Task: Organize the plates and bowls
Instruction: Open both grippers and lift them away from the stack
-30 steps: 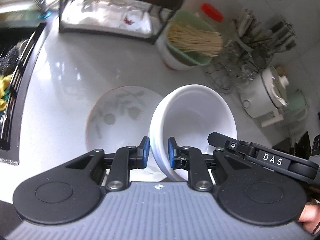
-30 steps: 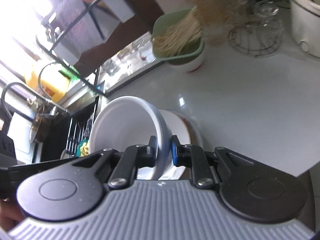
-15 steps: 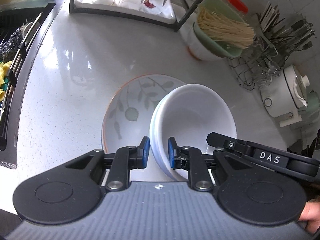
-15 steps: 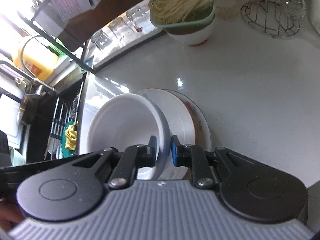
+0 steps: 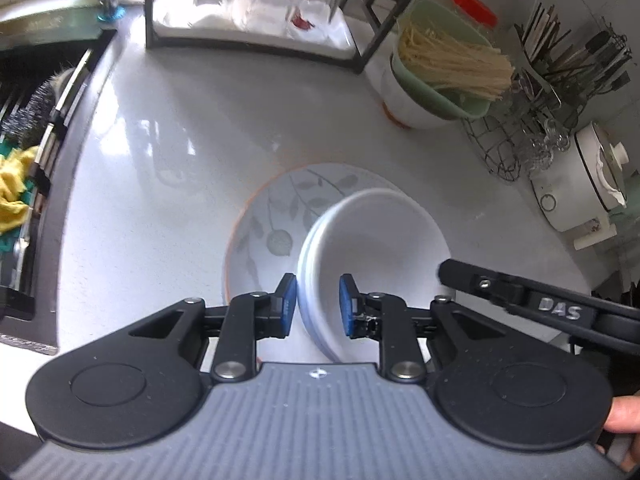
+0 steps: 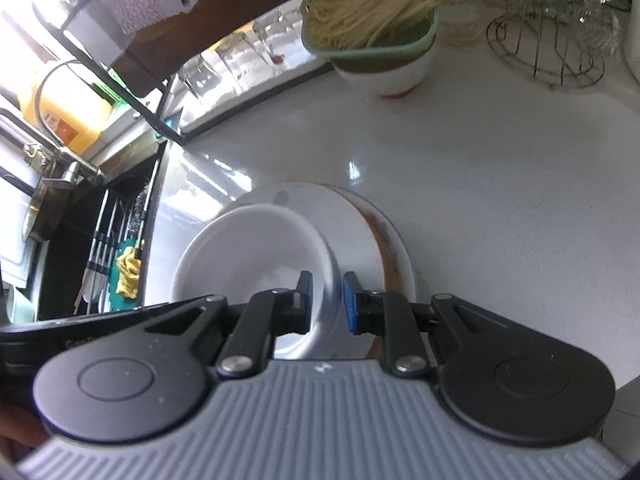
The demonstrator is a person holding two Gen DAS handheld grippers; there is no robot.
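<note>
White porcelain is what both claws straddle: one plain white bowl (image 5: 376,248) is set inside one leaf-patterned plate (image 5: 272,220) on the table (image 5: 168,152), evidently so the dishes nest as a stack. The left claw (image 5: 318,306) and the right claw (image 6: 327,303) have just been opening, each spanning an opposite side of the bowl's rim with a narrow gap, the pads no longer pressing. One green strainer of noodles (image 5: 444,68) is seen behind.
</note>
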